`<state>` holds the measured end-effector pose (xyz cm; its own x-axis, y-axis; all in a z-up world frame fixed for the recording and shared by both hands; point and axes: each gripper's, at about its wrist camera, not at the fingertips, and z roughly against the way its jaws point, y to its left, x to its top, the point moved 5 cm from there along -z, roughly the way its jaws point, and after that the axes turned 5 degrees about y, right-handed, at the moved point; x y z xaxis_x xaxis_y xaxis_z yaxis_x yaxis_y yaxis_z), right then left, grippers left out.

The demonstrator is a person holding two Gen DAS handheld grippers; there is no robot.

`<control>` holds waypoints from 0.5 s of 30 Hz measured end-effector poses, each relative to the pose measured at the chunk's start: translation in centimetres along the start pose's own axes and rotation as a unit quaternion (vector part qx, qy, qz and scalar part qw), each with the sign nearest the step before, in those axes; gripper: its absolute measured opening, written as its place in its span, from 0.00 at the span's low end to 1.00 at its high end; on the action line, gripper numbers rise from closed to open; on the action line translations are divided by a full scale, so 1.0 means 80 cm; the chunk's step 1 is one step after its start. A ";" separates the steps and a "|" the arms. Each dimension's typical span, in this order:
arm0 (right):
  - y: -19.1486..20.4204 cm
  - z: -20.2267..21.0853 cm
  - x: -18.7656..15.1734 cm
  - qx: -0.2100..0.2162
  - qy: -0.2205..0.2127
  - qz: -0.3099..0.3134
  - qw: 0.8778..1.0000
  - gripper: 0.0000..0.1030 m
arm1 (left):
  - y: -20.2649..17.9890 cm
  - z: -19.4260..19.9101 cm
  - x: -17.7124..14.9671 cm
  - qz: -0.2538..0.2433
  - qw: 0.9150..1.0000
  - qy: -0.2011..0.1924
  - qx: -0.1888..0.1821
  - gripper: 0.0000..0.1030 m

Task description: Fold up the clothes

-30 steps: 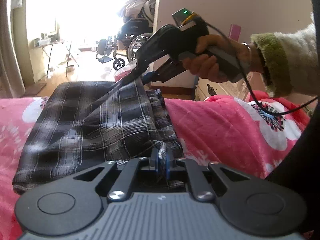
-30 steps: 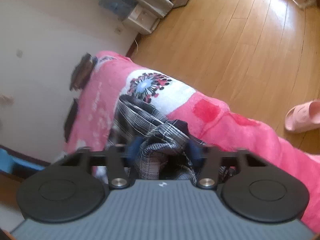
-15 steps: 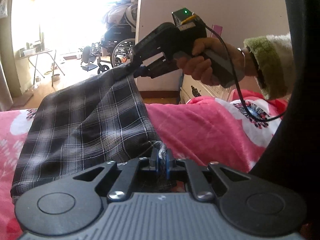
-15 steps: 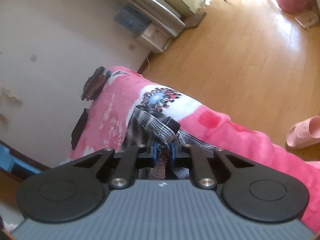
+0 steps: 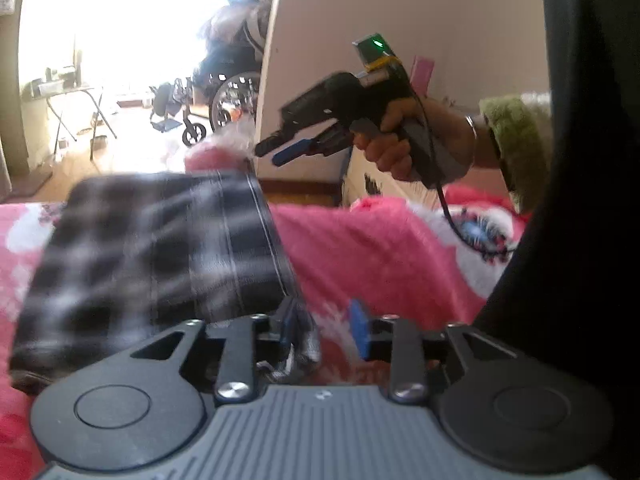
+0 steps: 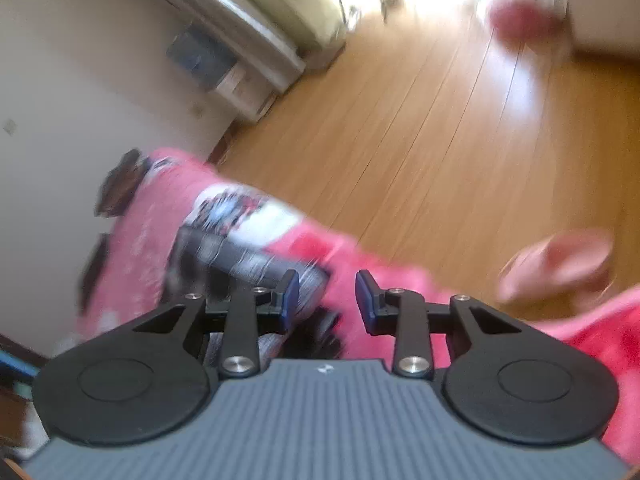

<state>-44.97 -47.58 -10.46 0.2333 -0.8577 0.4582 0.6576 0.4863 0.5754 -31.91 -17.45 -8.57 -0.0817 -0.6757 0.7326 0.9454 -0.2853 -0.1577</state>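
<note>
Lying folded on the pink flowered blanket (image 5: 384,248), the dark plaid garment (image 5: 152,248) is the thing to steer by. Nearest to it, at its close right corner, the left gripper (image 5: 320,332) has just been opening its jaws; they now stand a modest way apart, and a bunched corner of the plaid sits loose against the left blue pad while the right pad is clear of the cloth, with pink blanket showing in the gap. The pads do not press on anything.

Up past the far right corner of the garment, the right gripper (image 5: 280,150) hangs in the air, carried by a hand (image 5: 394,148) whose fuzzy green cuff (image 5: 508,132) shows at the wrist. Its jaws too have just been opening, and its own camera shows the blue fingertips parted with nothing between them (image 6: 327,300); the plaid garment (image 6: 248,264) lies below and to the left of that gap, blurred, on the blanket (image 6: 140,240). A black cable (image 5: 452,216) droops from the handle down towards the blanket on the garment's right.

Beyond the garment's far edge the bed ends and a wooden floor (image 6: 440,128) begins. A pink slipper (image 6: 560,264) lies on the boards just off the blanket's edge. Further off, behind the garment, a wheelchair (image 5: 232,92) stands by the corner of a pale wall (image 5: 420,12), and a folding table (image 5: 68,96) sits in bright window glare to the far left.
</note>
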 end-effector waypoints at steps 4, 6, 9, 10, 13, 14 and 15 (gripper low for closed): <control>0.057 0.024 0.007 -0.017 -0.024 0.127 0.992 0.30 | 0.033 0.010 0.016 0.062 0.998 -0.024 0.004 0.32; 0.102 0.021 -0.003 -0.013 -0.021 0.215 0.976 0.30 | 0.050 -0.009 0.017 0.083 0.996 -0.005 0.027 0.31; 0.154 0.001 -0.030 -0.003 -0.001 0.327 0.945 0.29 | 0.065 -0.039 0.007 0.097 0.994 0.031 0.049 0.29; 0.160 -0.011 -0.038 -0.001 0.015 0.343 0.939 0.29 | 0.067 -0.048 0.001 0.101 0.993 0.044 0.049 0.29; 0.150 -0.052 -0.054 -0.044 0.061 0.369 0.926 0.27 | 0.068 -0.062 -0.014 0.103 0.991 0.065 0.053 0.29; 0.140 -0.064 -0.053 -0.070 0.070 0.362 0.927 0.28 | 0.068 -0.061 -0.017 0.102 0.991 0.066 0.054 0.30; 0.131 -0.067 -0.046 -0.071 0.074 0.331 0.938 0.28 | 0.068 -0.060 -0.017 0.105 0.991 0.066 0.054 0.30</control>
<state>-35.10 -40.18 -9.72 0.7146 -0.3949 0.5774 0.4200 0.9023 0.0973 -28.12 -21.32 -13.63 0.0872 -0.7974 0.5971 0.9735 -0.0589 -0.2208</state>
